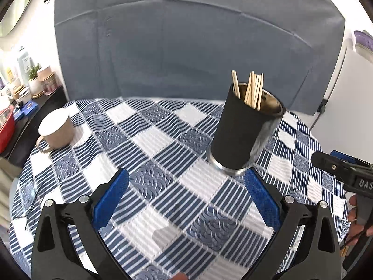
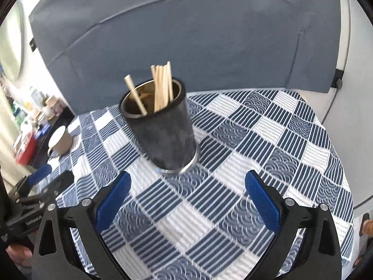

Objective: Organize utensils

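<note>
A black cylindrical holder [image 1: 244, 130] with a metal base stands upright on the blue and white checked tablecloth [image 1: 144, 149]. Several wooden chopsticks [image 1: 253, 89] stand in it. My left gripper [image 1: 186, 179] is open and empty, a short way in front of the holder and to its left. In the right wrist view the holder [image 2: 163, 128] and chopsticks [image 2: 160, 86] stand just beyond my right gripper [image 2: 187, 182], which is open and empty. The right gripper's body shows at the right edge of the left wrist view [image 1: 349, 177].
A beige mug [image 1: 57, 128] stands at the table's far left; it also shows in the right wrist view [image 2: 59, 141]. A blue-grey padded backrest [image 1: 186, 46] rises behind the table. A cluttered dark shelf [image 1: 25, 93] lies to the left.
</note>
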### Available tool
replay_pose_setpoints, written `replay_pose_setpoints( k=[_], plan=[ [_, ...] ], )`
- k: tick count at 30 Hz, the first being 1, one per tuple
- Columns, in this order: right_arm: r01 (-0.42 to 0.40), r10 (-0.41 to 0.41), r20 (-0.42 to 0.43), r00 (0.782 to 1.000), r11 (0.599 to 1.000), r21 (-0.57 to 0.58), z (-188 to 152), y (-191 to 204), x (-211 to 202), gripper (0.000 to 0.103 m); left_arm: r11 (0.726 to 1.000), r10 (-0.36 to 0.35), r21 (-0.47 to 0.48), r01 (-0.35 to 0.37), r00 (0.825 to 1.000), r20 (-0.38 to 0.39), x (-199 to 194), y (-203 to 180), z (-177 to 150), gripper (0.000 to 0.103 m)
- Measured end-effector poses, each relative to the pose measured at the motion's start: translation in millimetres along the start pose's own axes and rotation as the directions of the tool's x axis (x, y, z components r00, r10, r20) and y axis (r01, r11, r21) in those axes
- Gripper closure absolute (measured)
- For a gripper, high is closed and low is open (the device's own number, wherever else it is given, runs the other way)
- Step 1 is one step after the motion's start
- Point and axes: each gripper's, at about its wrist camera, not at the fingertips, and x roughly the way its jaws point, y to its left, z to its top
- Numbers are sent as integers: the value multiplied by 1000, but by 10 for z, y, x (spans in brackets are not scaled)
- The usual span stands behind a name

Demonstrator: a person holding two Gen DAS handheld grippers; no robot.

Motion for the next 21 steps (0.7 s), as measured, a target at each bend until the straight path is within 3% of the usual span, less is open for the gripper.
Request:
replay_pose_setpoints(
  k=[3, 6, 12, 21],
  plan=[
    [-16, 16, -23, 1000, 1000, -3, -111, 33, -139, 8, 999, -46, 8, 46, 999, 14, -171, 9, -35, 6],
    [-8, 8, -53, 999, 1000, 7, -188, 33, -273, 8, 1000, 10, 9, -10, 1000, 9, -324, -16, -31, 6],
    [23, -24, -38, 999, 999, -34, -283, 128, -587, 8, 999, -36, -27, 36, 999, 6, -575, -64, -43, 6],
    [45, -47, -18, 999, 997, -67, -361, 230, -786, 8, 999, -1, 43, 1, 1000, -14, -810, -263, -115, 6]
  ],
)
